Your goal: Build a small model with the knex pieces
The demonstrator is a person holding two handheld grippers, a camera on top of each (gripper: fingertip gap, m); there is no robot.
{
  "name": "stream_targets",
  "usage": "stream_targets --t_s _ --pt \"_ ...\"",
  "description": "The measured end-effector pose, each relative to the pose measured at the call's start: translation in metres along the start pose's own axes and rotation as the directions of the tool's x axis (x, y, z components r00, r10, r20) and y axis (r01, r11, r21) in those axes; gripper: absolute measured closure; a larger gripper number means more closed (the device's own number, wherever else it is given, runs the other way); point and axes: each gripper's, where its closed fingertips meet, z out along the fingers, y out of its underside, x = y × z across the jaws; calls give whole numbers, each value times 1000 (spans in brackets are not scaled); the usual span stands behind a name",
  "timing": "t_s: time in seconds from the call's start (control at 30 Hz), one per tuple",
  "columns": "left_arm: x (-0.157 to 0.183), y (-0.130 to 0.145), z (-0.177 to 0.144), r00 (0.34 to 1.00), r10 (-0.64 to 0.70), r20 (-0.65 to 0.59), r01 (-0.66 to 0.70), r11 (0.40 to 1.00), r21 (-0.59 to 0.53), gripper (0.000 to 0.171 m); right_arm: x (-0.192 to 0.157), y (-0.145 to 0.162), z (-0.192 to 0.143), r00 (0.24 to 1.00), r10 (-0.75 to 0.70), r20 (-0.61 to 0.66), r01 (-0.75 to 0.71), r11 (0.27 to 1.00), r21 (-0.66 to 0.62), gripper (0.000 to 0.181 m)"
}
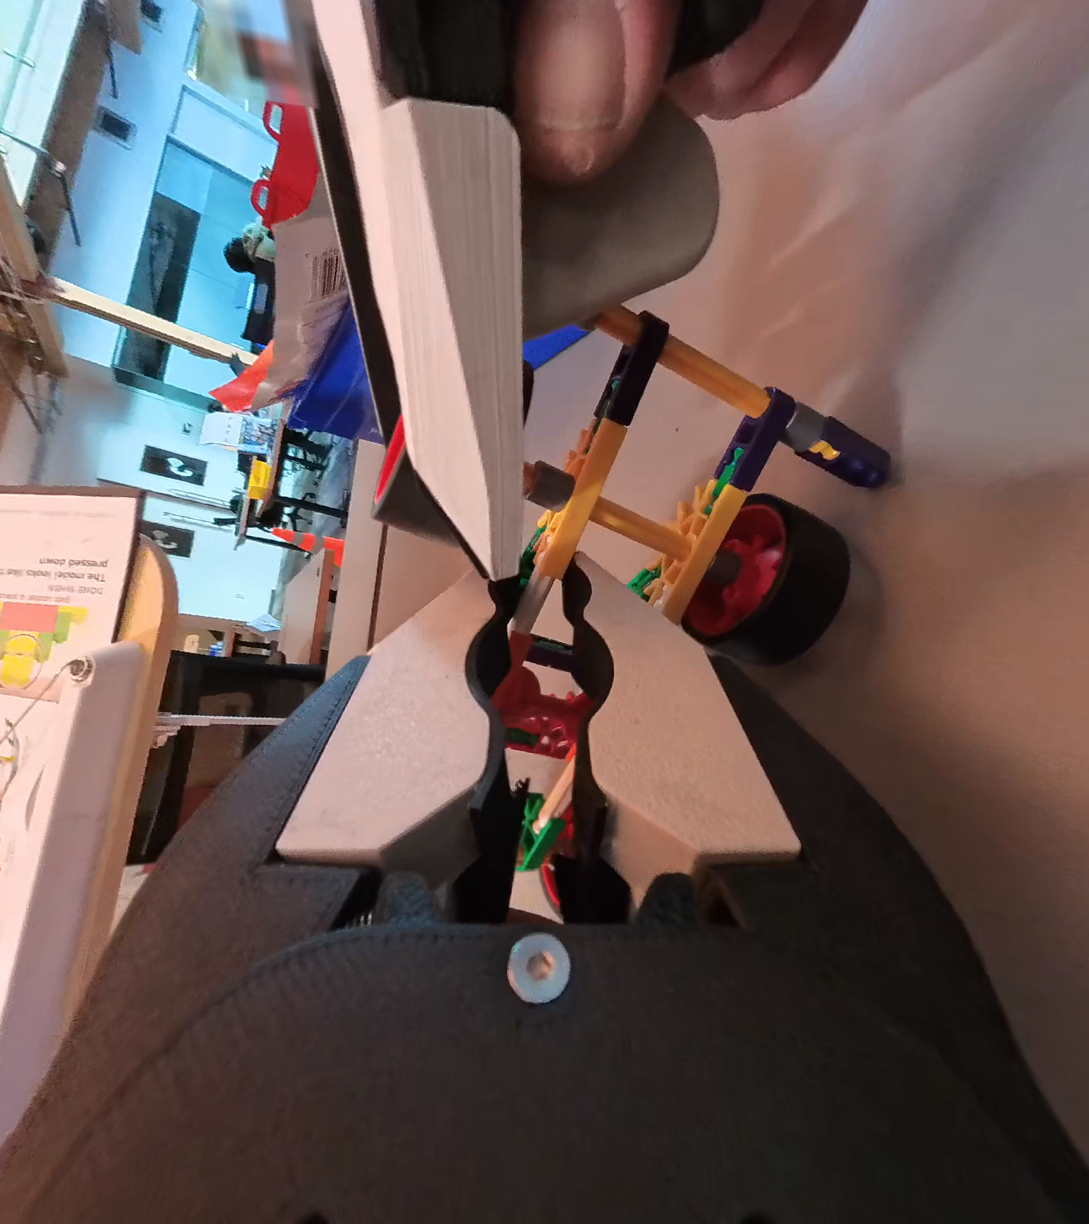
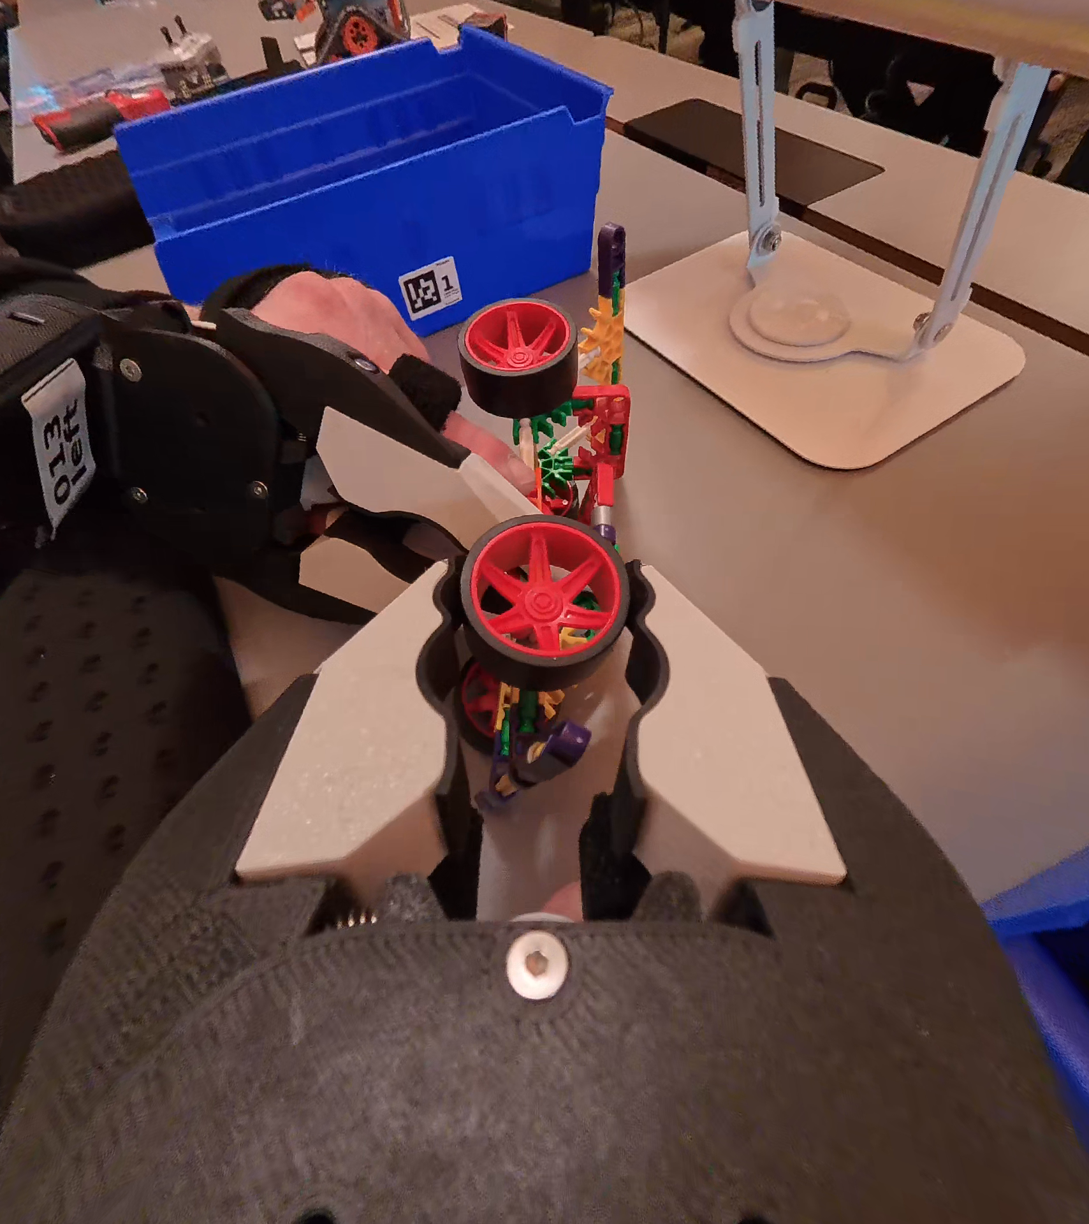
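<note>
Between the two sets of tongs there's a little construction-toy car point(image 2: 568, 463), rods and connectors in yellow, green, red and purple with black tyres on red spoked hubs. It's tipped up on its side above the grey tabletop point(image 2: 860, 596), long axis running straight away from the right wrist camera toward the blue bin point(image 2: 363, 172), with two wheels facing up.

The right tongs point(image 2: 545, 636) are part open, about as wide as the near wheel point(image 2: 545, 599), and the black pad notches sit against the tyre on both sides, so that wheel is gripped.

The left tongs point(image 1: 538, 586) are nearly shut, tips pinched on a thin grey-white rod point(image 1: 532, 606) in the car's frame. In the right wrist view they come in from the left, reaching the middle of the chassis. A person's gloved hand point(image 2: 336, 311) is on them.

Off to the right there's a white stand base point(image 2: 827, 371) on the tabletop, and the left view shows an instruction sheet point(image 1: 32, 596) propped up nearby
</note>
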Motion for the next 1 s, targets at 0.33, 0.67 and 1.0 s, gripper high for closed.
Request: stream_targets --t_s 0.33,0.67,1.0 --pt "4 6 -1 991 -14 -136 2 996 -85 161 9 2 2 977 194 93 -194 981 -3 134" --pt "5 4 12 948 -132 -290 96 986 -135 160 23 11 -19 952 -257 -165 237 962 -133 148" --pt "9 9 22 936 -121 -331 61 981 -186 159 44 16 -11 880 -356 -315 306 932 -196 164"
